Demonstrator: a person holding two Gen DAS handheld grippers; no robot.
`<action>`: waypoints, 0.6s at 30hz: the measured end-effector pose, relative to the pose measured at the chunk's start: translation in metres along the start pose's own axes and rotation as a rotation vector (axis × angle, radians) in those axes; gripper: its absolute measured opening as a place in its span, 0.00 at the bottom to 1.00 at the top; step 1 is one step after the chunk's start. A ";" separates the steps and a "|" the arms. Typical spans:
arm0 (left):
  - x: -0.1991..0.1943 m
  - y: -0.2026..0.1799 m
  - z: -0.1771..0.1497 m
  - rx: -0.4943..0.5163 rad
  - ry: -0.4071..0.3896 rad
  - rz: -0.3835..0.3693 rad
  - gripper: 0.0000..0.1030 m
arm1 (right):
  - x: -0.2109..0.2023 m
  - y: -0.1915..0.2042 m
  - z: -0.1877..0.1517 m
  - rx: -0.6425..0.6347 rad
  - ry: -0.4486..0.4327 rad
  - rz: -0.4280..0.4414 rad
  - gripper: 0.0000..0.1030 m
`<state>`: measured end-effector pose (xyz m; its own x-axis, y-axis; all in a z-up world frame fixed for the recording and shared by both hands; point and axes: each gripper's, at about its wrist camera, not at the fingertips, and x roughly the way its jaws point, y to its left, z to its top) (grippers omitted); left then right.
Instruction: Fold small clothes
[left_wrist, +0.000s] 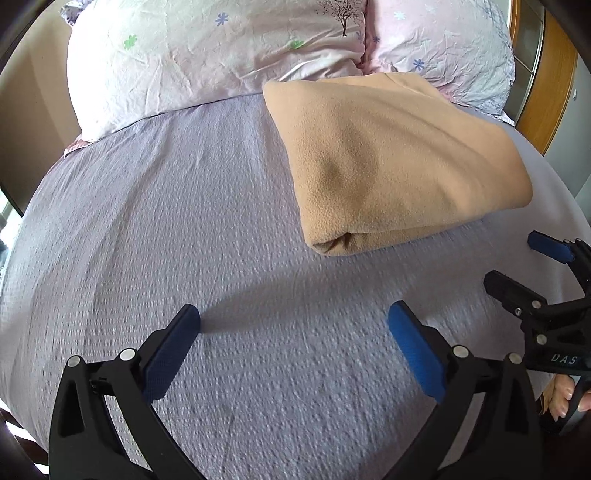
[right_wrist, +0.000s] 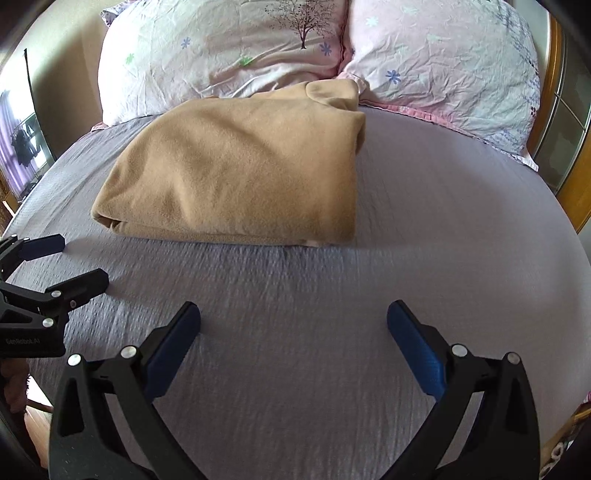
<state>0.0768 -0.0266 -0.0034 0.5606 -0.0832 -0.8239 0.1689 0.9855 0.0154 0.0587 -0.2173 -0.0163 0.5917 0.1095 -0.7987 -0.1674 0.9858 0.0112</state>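
You held both grippers wide apart and empty over the lavender bed sheet (left_wrist: 184, 221). The folded tan fleece garment (left_wrist: 391, 162) lay at about one o'clock from your left gripper (left_wrist: 293, 314) and at eleven o'clock from your right gripper (right_wrist: 293, 314), its far edge touching two floral pillows (right_wrist: 221, 55). In the right wrist view the left gripper's body at nine o'clock read "GenRobot.AI"; in the left wrist view the right gripper (left_wrist: 517, 258) showed "DAS", the rest cut off.
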 end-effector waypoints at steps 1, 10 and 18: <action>-0.001 0.000 0.000 0.001 -0.001 0.000 0.99 | 0.000 0.000 0.000 0.000 0.000 0.003 0.98; -0.001 0.000 -0.001 0.003 -0.005 -0.001 0.99 | 0.000 -0.001 -0.001 -0.001 -0.004 0.004 0.98; -0.001 0.000 0.000 0.004 -0.005 -0.001 0.99 | 0.000 -0.001 -0.001 -0.001 -0.004 0.004 0.98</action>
<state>0.0760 -0.0262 -0.0030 0.5647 -0.0854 -0.8209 0.1733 0.9847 0.0168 0.0581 -0.2179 -0.0167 0.5945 0.1142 -0.7959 -0.1710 0.9852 0.0137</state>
